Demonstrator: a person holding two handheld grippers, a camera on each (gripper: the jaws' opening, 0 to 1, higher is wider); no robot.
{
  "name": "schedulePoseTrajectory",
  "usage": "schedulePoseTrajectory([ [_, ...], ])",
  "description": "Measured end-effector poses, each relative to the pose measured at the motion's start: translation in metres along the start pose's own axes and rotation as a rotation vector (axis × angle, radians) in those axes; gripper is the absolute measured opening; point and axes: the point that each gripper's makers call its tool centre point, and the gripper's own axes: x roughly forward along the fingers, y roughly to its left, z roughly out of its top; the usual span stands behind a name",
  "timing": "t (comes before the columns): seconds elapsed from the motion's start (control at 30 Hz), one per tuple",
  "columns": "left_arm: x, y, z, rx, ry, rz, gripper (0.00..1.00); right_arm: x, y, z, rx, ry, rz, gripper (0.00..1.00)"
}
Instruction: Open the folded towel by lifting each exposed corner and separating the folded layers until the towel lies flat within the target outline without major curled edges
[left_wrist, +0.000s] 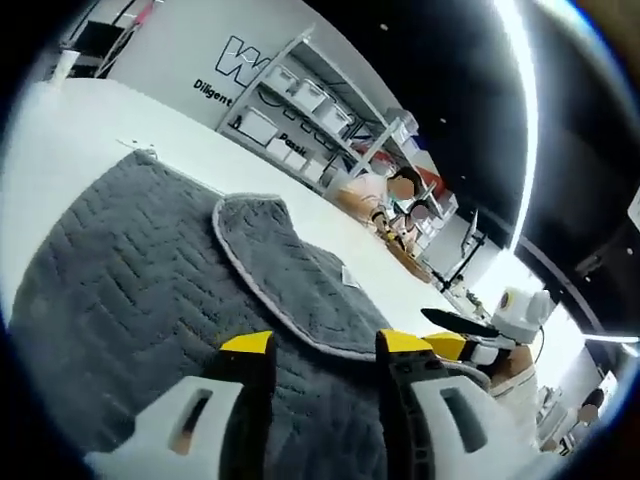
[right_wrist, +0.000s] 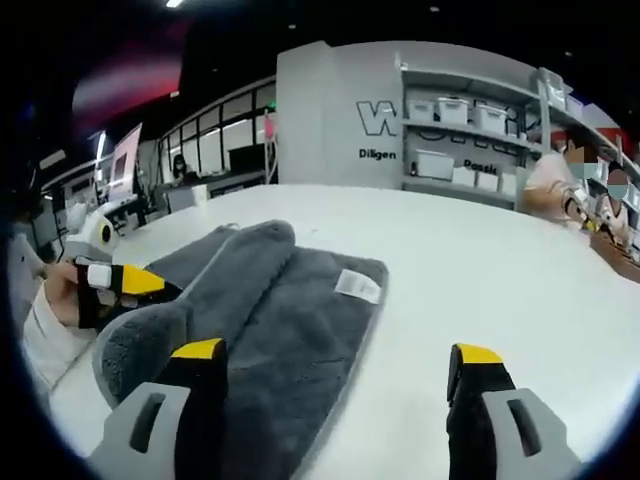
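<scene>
My white table (right_wrist: 470, 270) carries the grey towel (right_wrist: 290, 320), which lies directly on it with a corner folded back over itself and a small white label (right_wrist: 357, 286) at its two o'clock edge; bare tabletop stretches toward twelve o'clock.

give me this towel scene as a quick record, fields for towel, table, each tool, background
towel: grey towel, partly folded, one flap turned back over the rest, white label showing
table: white table, towel lying on it
left tool: left tool open, over the towel
right tool: right tool open, one jaw over the towel, the other over bare table
background: shelves holding white bins
</scene>
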Motion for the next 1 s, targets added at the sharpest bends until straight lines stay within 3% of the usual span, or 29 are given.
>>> schedulePoseTrajectory([
  [0.37, 0.008, 0.004, -0.002, 0.091, -0.002, 0.074, 0.26, -0.001, 0.001, 0.0, -0.005, -0.003, 0.006, 0.89],
  [0.63, 0.011, 0.007, -0.005, 0.119, 0.001, 0.098, 0.02, -0.001, 0.001, 0.0, -0.004, 0.0, 0.006, 0.88],
  [0.77, 0.013, 0.009, -0.007, 0.149, 0.01, 0.109, 0.02, -0.001, 0.001, -0.001, -0.005, 0.002, 0.005, 0.88],
  [0.8, 0.015, 0.007, -0.011, 0.2, 0.031, 0.088, 0.02, -0.001, 0.002, -0.001, -0.007, 0.005, 0.009, 0.88],
  [1.0, 0.016, 0.007, -0.012, 0.178, 0.037, 0.085, 0.01, -0.001, 0.002, -0.003, -0.014, 0.015, 0.009, 0.88],
])
